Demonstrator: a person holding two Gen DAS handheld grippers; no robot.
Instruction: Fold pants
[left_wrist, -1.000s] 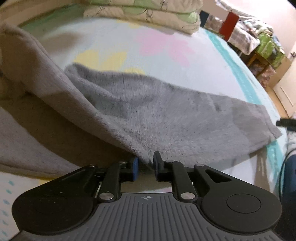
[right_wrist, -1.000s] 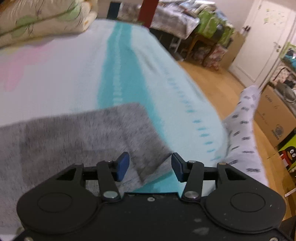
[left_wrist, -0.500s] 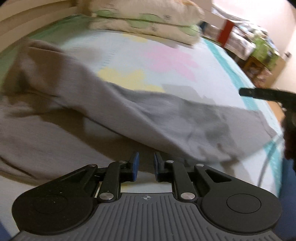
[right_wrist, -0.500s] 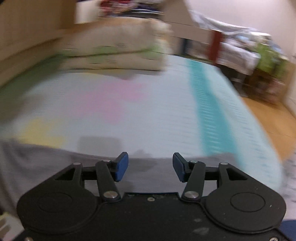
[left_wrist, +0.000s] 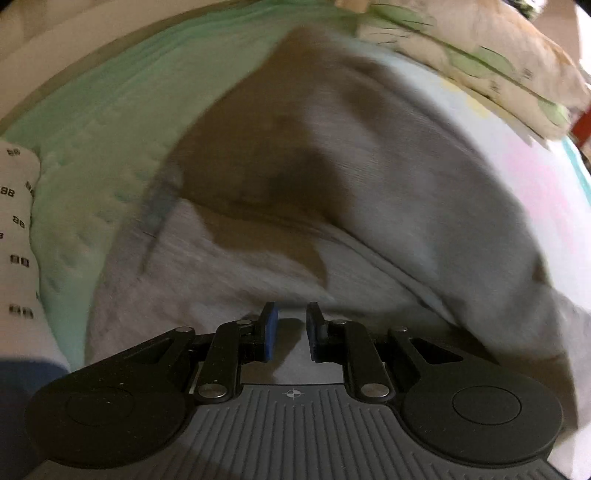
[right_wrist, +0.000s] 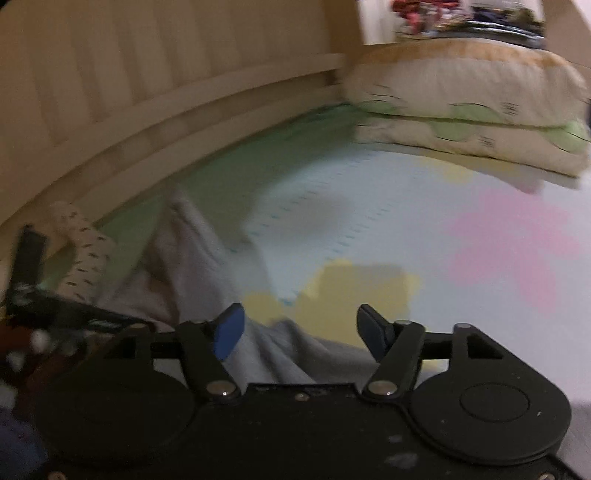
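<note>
Left wrist view: our left gripper (left_wrist: 289, 330) shows a narrow gap between its blue pads, nothing pinched that we can see; the grey pants (left_wrist: 369, 192) heap on the bedsheet (left_wrist: 92, 147) from 12 to 3 o'clock, just beyond the tips. Right wrist view: our right gripper (right_wrist: 301, 328) stands wide open and empty, pants (right_wrist: 192, 266) lying under its fingers and trailing off toward 10 o'clock.
</note>
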